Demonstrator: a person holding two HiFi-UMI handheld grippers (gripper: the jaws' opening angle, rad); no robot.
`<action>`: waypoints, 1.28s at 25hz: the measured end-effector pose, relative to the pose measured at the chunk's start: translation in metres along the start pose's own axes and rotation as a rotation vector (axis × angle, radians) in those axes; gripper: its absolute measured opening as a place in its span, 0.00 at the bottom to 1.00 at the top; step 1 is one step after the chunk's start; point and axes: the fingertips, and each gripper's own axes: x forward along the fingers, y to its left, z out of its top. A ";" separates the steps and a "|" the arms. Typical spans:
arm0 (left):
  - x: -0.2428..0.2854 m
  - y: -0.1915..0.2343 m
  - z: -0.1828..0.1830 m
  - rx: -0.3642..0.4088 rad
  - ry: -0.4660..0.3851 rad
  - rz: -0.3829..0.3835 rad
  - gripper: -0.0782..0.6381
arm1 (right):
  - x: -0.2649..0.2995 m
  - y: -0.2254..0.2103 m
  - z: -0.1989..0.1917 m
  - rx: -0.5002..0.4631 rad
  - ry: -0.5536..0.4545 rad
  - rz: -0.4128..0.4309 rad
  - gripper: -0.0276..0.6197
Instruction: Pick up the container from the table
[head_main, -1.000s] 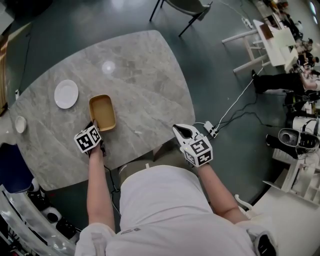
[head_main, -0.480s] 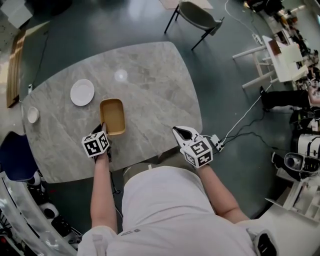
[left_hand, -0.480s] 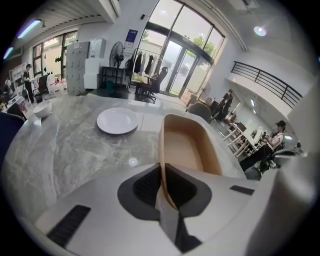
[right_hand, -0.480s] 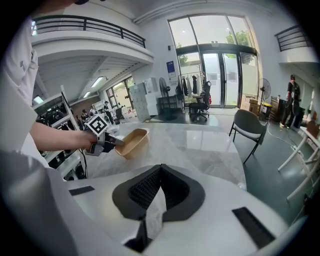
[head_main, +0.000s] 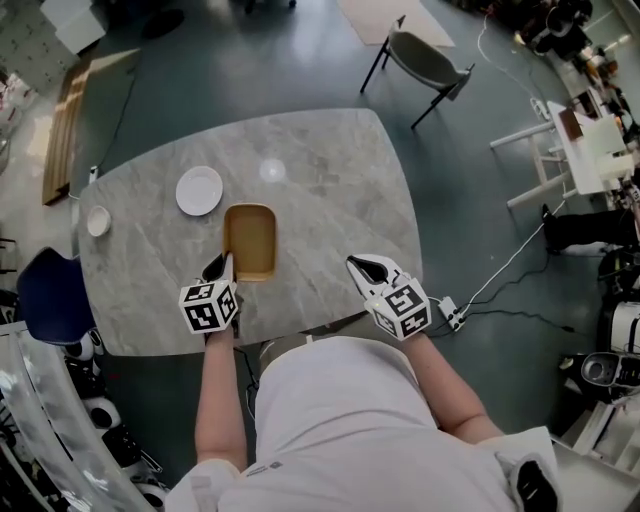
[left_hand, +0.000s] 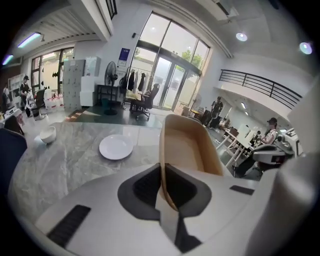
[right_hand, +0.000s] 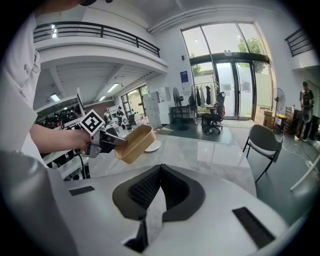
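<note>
Right gripper view catches your left gripper (right_hand: 116, 142) pinching the container (right_hand: 135, 143) by its near rim, now lifted clear of the table (right_hand: 200, 155) where it sat a second ago; your right gripper (head_main: 366, 268) idles, jaws together and empty.

My left gripper (head_main: 220, 268) and right gripper (head_main: 362, 266) are smooth white shells with rounded noses. The jaws of each are lined with black ribbed pads (right_hand: 144, 189) set in a dark hollow. Behind the jaws, a black slot (right_hand: 252, 227) is cut into the shell on either side. Farther back each carries a cube (head_main: 209, 305) of black-and-white square markers. Behind those I wear a white shirt (head_main: 340, 420) with short sleeves (head_main: 196, 488).
</note>
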 end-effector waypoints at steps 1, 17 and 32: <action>-0.006 -0.003 0.007 0.011 -0.017 0.002 0.14 | 0.001 0.002 0.007 -0.007 -0.015 0.011 0.06; -0.104 -0.039 0.091 0.177 -0.295 0.009 0.14 | -0.001 0.045 0.127 -0.067 -0.281 0.198 0.06; -0.170 -0.047 0.145 0.305 -0.511 0.077 0.14 | -0.016 0.068 0.194 -0.205 -0.438 0.266 0.06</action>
